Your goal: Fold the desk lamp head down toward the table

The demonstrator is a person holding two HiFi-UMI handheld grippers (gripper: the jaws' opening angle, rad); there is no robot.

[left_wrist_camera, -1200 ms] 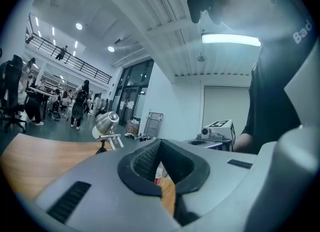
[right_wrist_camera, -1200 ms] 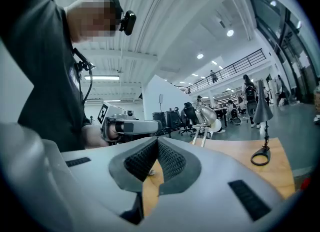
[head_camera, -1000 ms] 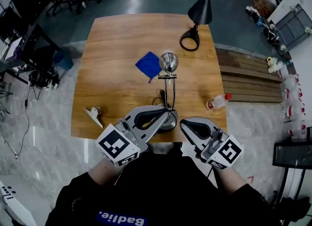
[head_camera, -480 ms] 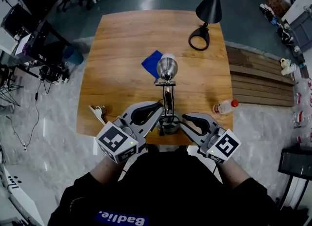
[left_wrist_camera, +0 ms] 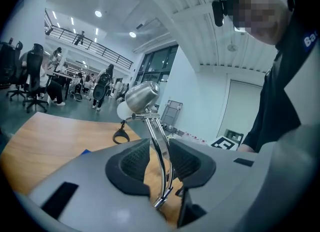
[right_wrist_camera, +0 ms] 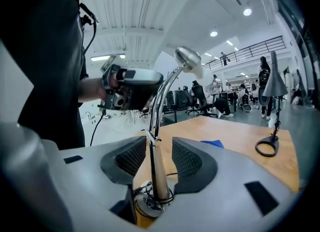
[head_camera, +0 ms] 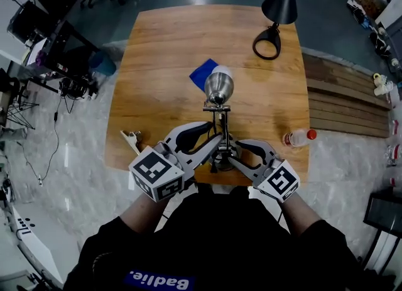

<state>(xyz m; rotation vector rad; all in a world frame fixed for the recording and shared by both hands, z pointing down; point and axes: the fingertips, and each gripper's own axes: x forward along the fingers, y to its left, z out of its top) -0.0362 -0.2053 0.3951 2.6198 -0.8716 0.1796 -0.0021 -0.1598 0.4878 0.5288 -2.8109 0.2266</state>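
A chrome desk lamp stands upright near the table's front edge, with its head up on a thin double arm over a round base. My left gripper comes in from the left. Its jaws have just been opening, and the lamp arm stands between the pads without touching them. My right gripper comes in from the right, lower down. Its jaws have just been opening too, with the lower post free between them. The lamp head shows above in the right gripper view.
A black lamp with a ring base stands at the far right of the wooden table. A blue cloth lies behind the chrome lamp. A bottle lies at the right, and a small object lies at the front left edge.
Both grippers have moved down and in toward the lamp's foot from either side. Both sets of jaws went from shut to open, and the lamp's arm now stands between each pair.
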